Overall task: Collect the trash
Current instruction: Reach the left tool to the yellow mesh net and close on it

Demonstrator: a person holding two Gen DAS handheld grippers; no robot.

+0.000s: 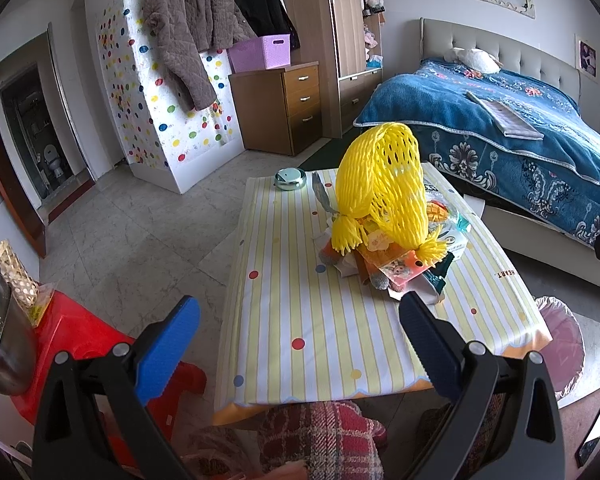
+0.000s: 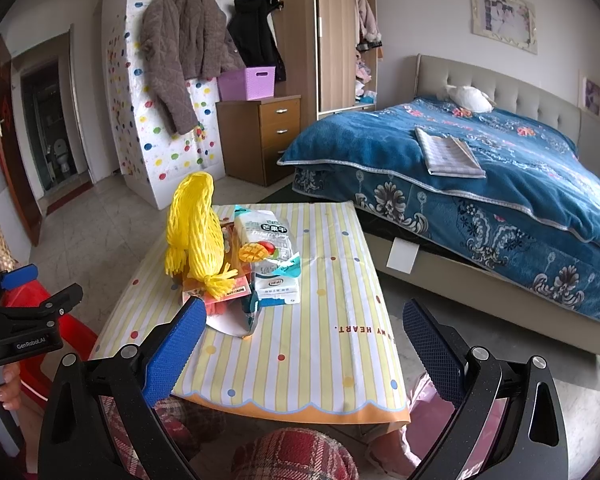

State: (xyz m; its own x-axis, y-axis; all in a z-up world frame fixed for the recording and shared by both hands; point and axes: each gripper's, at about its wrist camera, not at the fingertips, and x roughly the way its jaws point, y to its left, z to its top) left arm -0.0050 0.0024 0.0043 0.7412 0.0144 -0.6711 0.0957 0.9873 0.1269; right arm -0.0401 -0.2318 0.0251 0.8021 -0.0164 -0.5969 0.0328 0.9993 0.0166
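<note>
A pile of trash sits on the striped tablecloth [image 1: 300, 320] [image 2: 332, 344]. On top is a yellow foam fruit net [image 1: 384, 192] [image 2: 194, 228]. Beneath it lie an orange wrapper [image 1: 400, 266] [image 2: 220, 294], a white mango snack packet [image 2: 268, 240] and white paper [image 2: 230, 326]. My left gripper [image 1: 300, 344] is open and empty, held above the table's near edge, short of the pile. My right gripper [image 2: 304, 344] is open and empty, just short of the pile. The left gripper also shows at the left edge of the right wrist view [image 2: 28, 300].
A round metal tin [image 1: 290, 179] stands at the table's far end. A pink-lined trash bin [image 1: 564, 344] stands right of the table. A red stool [image 1: 84, 336] with a steel bowl [image 1: 0, 344] is on the left. A bed [image 2: 500, 184] lies to the right.
</note>
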